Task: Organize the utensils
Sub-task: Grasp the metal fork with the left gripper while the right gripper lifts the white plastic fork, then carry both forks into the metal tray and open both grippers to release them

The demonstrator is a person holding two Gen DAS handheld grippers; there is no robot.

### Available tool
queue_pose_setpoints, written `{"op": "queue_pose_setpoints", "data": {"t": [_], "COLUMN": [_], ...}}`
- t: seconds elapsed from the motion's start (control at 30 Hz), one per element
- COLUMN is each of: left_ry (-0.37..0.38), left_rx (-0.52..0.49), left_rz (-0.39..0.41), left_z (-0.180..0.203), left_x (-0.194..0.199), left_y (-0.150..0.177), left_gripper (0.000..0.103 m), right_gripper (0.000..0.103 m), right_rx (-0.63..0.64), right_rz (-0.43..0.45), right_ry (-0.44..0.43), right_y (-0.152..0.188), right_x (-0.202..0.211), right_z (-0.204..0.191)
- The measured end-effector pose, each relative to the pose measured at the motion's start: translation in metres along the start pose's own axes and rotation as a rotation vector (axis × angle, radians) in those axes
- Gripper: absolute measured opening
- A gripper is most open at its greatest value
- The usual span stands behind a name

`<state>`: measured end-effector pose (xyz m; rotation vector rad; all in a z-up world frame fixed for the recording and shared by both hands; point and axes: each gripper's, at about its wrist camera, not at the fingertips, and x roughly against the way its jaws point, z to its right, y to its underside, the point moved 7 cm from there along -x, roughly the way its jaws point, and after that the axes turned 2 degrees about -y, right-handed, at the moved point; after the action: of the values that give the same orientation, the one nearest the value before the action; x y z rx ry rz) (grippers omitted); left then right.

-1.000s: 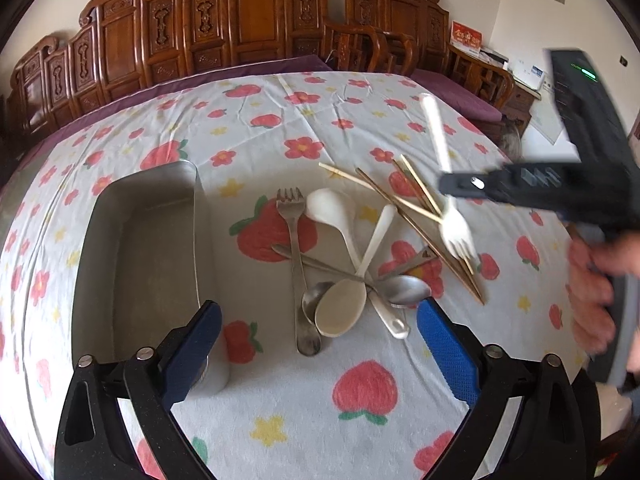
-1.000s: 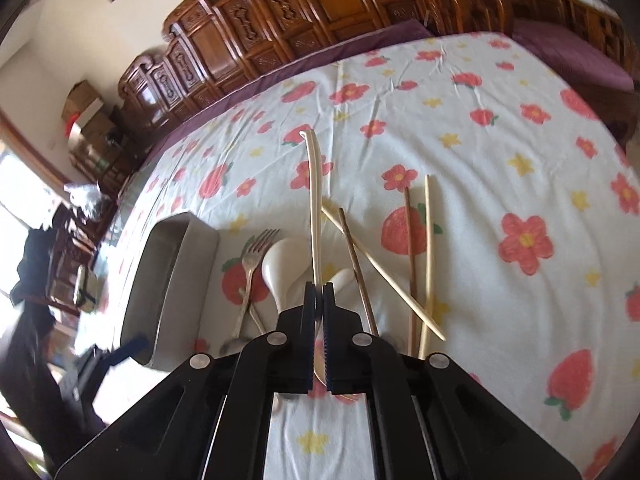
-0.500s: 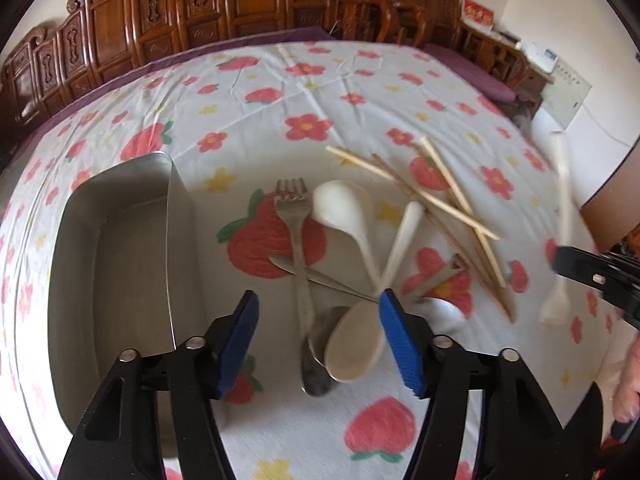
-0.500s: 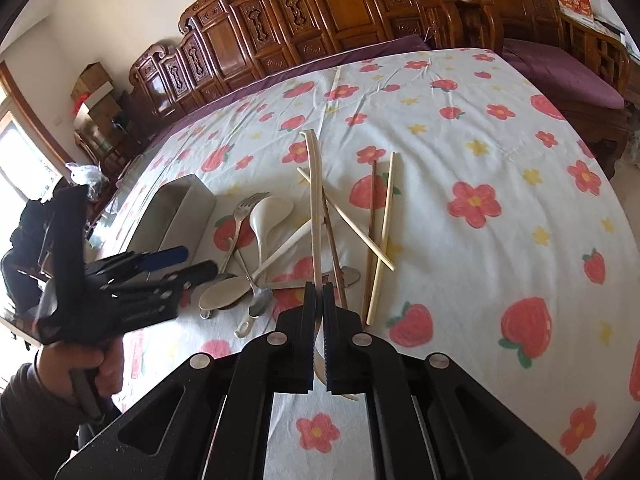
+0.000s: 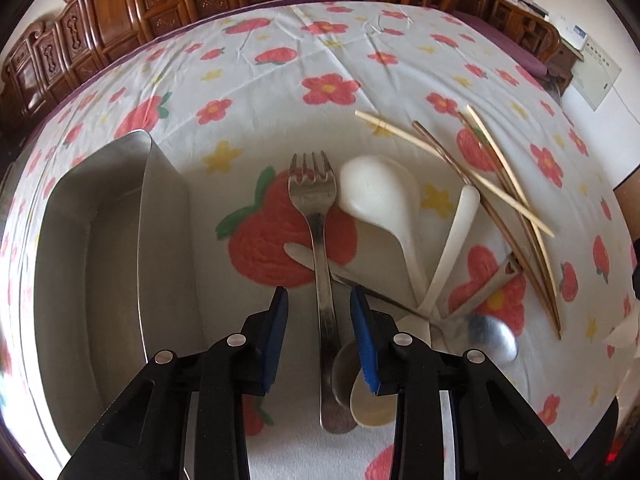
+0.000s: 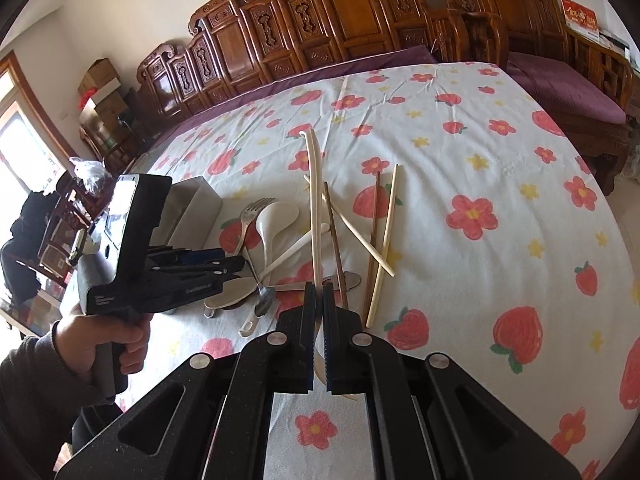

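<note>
Pick-up step: L gripper (image 5: 319,304) jaws closing astride fork (image 5: 320,264) handle, pads not yet touching; R gripper (image 6: 319,300) clamped on cream utensil (image 6: 314,200); next, fork to be pinched, lifted clear of pile, carried to tray (image 5: 92,264).

We see the tray (image 5: 100,264) lying left of the fork (image 5: 320,240); spoons (image 5: 384,200) cross right of it, chopsticks (image 5: 500,200) farthest right, apparently overlapping.

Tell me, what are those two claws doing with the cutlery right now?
Left gripper closing astride metal fork, pads not yet touching. Right gripper shut on white plastic fork. Knife lies under metal fork.
</note>
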<state>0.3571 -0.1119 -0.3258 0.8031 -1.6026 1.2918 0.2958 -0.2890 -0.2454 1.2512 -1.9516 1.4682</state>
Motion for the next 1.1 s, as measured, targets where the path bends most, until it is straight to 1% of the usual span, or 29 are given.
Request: {"op": "queue_pose_setpoints", "data": {"t": [0.07, 0.1, 0.13, 0.27, 0.33, 0.47, 0.67, 0.9, 1.1], "left_ry": [0.003, 0.004, 0.012, 0.000, -0.006, -0.010, -0.003, 0.012, 0.012], "left_rx": [0.004, 0.002, 0.004, 0.015, 0.011, 0.015, 0.025, 0.032, 0.050], "left_rz": [0.002, 0.005, 0.005, 0.003, 0.014, 0.051, 0.120, 0.190, 0.247], "left_z": [0.000, 0.001, 0.002, -0.002, -0.004, -0.009, -0.015, -0.026, -0.046], "left_x": [0.000, 0.000, 0.000, 0.002, 0.006, 0.019, 0.047, 0.087, 0.118], "left_y": [-0.001, -0.002, -0.001, 0.003, 0.006, 0.007, 0.004, -0.002, 0.000], "left_gripper": [0.026, 0.011, 0.008, 0.007, 0.007, 0.007, 0.007, 0.007, 0.007], "right_gripper": [0.004, 0.004, 0.004, 0.004, 0.004, 0.004, 0.004, 0.004, 0.004], "right_rx": [0.000, -0.001, 0.001, 0.003, 0.004, 0.008, 0.018, 0.044, 0.074], "right_rz": [0.003, 0.003, 0.003, 0.002, 0.002, 0.002, -0.002, 0.005, 0.007], "right_ry": [0.001, 0.000, 0.000, 0.001, 0.003, 0.003, -0.005, -0.032, -0.071], "right_y": [-0.001, -0.001, -0.001, -0.001, 0.000, 0.001, 0.004, 0.001, -0.007], "right_x": [0.001, 0.001, 0.002, 0.002, 0.002, 0.001, 0.000, 0.001, -0.006], "right_z": [-0.001, -0.001, -0.001, -0.001, -0.001, -0.002, -0.009, -0.031, -0.068]}}
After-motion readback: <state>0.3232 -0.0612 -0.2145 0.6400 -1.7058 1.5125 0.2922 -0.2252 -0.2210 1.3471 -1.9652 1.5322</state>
